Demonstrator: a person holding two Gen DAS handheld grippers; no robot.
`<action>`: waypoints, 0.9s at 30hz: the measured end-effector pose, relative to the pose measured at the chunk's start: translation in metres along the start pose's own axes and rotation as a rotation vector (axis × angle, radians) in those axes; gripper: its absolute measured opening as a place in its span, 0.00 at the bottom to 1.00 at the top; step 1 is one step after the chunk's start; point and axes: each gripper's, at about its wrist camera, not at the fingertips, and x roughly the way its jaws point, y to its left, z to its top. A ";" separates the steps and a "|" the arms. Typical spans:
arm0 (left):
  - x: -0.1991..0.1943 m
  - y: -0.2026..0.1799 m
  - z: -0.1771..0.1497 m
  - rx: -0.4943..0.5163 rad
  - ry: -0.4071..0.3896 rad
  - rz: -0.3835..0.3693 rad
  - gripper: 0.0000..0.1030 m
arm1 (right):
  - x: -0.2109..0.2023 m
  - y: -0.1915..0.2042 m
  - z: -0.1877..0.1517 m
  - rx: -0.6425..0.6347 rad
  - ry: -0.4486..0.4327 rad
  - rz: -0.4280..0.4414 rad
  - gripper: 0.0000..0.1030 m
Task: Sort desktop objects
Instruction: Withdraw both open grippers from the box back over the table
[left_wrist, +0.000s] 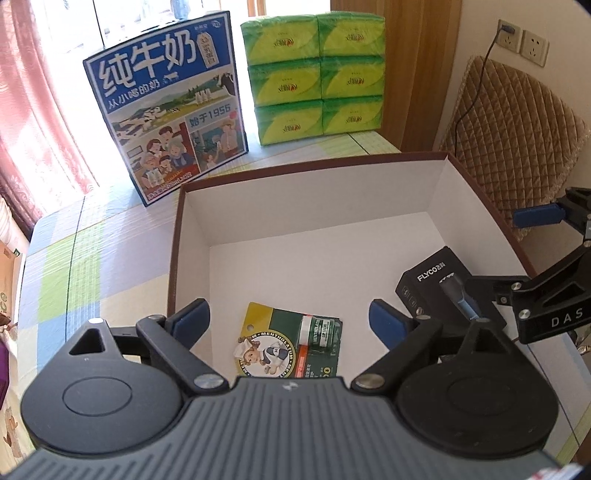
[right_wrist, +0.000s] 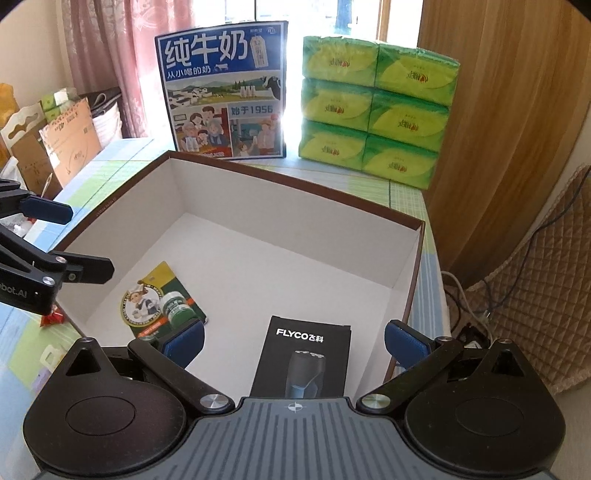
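A brown-rimmed white box (left_wrist: 192, 240) (right_wrist: 413, 266) lies open on the checked tablecloth. On its floor lie a green lip-balm card (left_wrist: 291, 345) (right_wrist: 162, 299) and a black FLYCO shaver box (left_wrist: 436, 291) (right_wrist: 303, 358). My left gripper (left_wrist: 291, 321) hovers open over the lip-balm card, nothing between its blue pads. The right gripper (right_wrist: 293, 341) stands open above the shaver box, also holding nothing. Each gripper shows at the edge of the other's view: the right gripper (left_wrist: 546, 273), the left gripper (right_wrist: 70, 243).
Behind the box stand a blue milk carton case (left_wrist: 166, 110) (right_wrist: 225, 92) and a stack of green tissue packs (left_wrist: 317, 74) (right_wrist: 373, 107). A quilted chair back (left_wrist: 517, 147) is at the right. Cardboard boxes (right_wrist: 55, 147) sit beyond the table's left side.
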 end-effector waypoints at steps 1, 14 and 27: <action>-0.003 0.001 -0.001 -0.006 -0.003 -0.001 0.88 | -0.001 0.000 0.000 0.002 -0.001 0.000 0.98; -0.022 0.022 -0.010 -0.026 -0.025 -0.031 0.88 | -0.010 0.015 -0.004 0.043 0.004 -0.038 0.98; -0.059 0.054 -0.029 -0.013 -0.059 -0.075 0.88 | -0.038 0.041 -0.015 0.127 -0.021 -0.101 0.98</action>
